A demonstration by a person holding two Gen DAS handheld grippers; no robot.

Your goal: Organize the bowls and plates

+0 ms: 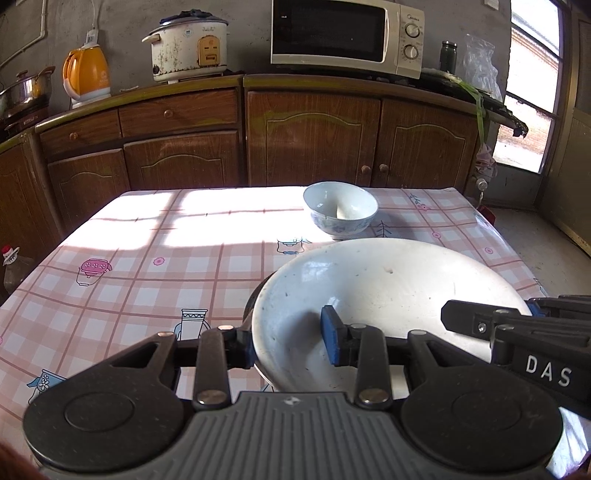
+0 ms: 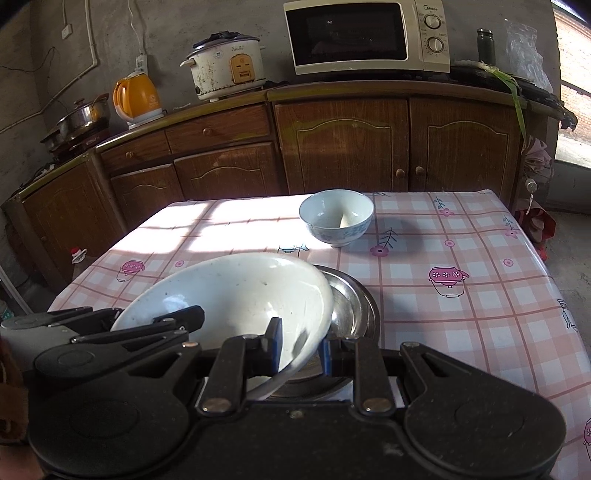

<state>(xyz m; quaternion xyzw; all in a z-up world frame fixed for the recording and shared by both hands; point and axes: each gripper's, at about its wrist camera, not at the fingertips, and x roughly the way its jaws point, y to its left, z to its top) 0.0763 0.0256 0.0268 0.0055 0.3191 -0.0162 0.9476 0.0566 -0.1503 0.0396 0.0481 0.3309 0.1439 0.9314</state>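
A large white plate [image 1: 380,291] is held tilted above the checked table, with both grippers on its near rim. My left gripper [image 1: 291,339] is shut on its left rim, one blue pad inside and one outside. My right gripper [image 2: 299,350] is shut on its right rim; the plate also shows in the right wrist view [image 2: 236,295]. A metal plate [image 2: 351,310] lies on the table under the white plate. A small white bowl with a blue pattern [image 1: 340,212] stands upright further back, also seen in the right wrist view [image 2: 335,216].
The table carries a pink checked cloth [image 1: 147,266]. Wooden cabinets [image 1: 314,136] stand behind it, with a microwave [image 1: 345,35], rice cooker [image 1: 188,46], orange kettle [image 1: 86,75] and a steel pot [image 1: 26,88] on top. A window [image 1: 532,92] is at right.
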